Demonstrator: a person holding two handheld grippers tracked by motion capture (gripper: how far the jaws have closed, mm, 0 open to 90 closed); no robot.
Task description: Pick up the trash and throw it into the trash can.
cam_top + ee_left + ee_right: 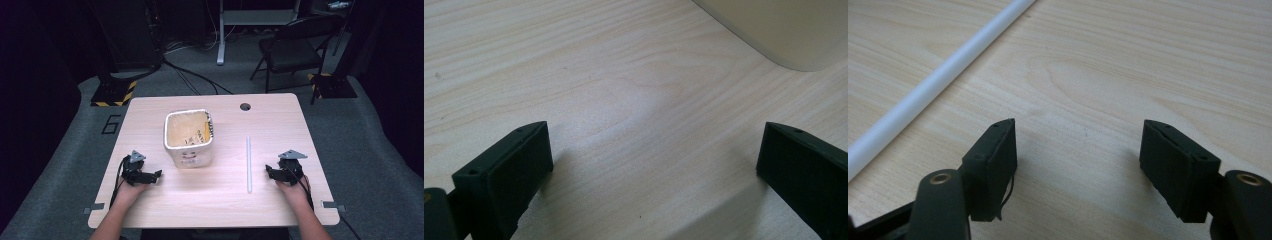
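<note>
Here the person rests both hands on the wooden table, one gripper in each. The right gripper lies just beside a long white stick, which looks like a thin plastic tube or straw; it runs straight away from the person, between that gripper and a cream container near the middle of the table. In the right gripper view the jaws are spread wide with only bare wood between them, and the stick passes at a slant a little to their left, not touching. The left gripper lies just left of the container, its jaws also spread and holding nothing.

I think the stick is very light and rather stiff, but smooth and round, so it can roll away or slip out of the flat black pads. It may also bend or get crushed if it is squeezed hard. To my eye the best place to hold it is near the middle, with the jaws across it, so it stays balanced.
</note>
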